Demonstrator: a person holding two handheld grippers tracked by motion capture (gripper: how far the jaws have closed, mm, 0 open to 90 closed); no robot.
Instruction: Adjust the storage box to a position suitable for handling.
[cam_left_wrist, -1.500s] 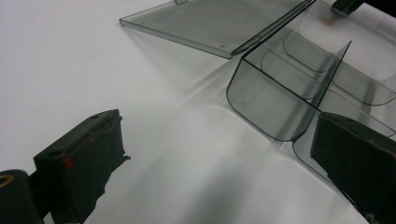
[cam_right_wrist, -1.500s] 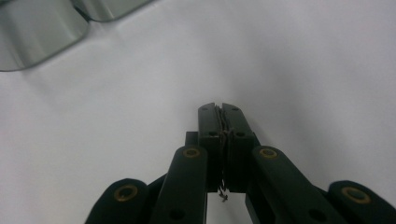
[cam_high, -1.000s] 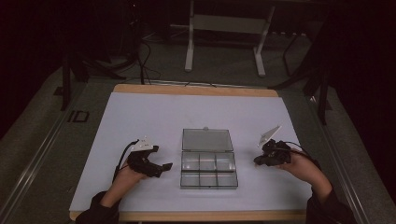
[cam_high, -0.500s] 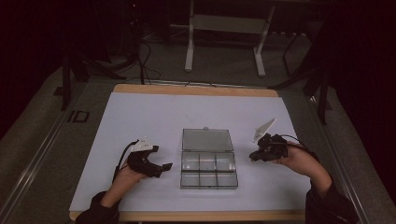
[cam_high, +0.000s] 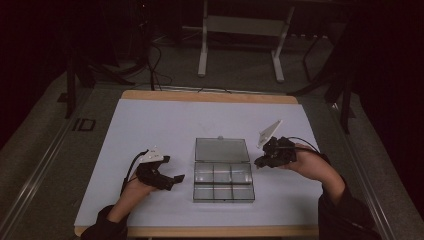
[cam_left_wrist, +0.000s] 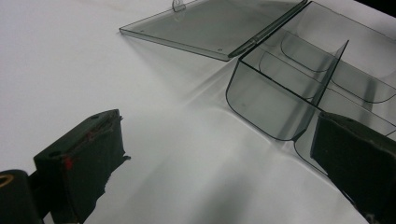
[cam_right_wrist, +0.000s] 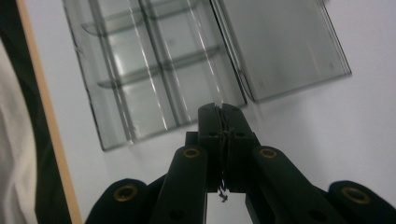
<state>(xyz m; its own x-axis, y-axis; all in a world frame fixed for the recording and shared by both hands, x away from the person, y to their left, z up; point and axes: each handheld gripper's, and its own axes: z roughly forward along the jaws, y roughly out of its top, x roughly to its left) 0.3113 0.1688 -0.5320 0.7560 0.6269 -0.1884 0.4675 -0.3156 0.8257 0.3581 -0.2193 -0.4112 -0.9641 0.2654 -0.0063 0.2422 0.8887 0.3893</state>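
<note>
We see the clear compartment box mid-table, lid flat open on its far side. Left gripper sits low just left of the box, right gripper near its right edge, raised.

**Colours and patterns on the table**

Table: plain pale lavender-white top, no pattern, light wood edge strip at the front and back. Compartment box: clear smoky-grey plastic, darker outlines along its walls and dividers, 6 cells visible. Its lid: same see-through grey tint (flat, a few small dots near the corners). Left gripper: black jaws, a small red mark on 1 pad in the left gripper view, white-grey plate on top. Right gripper: black jaws with brass-coloured rivets, pale grey plate above. Sleeves: dark, near black. Floor: dull grey. Background frame: light grey legs.
</note>
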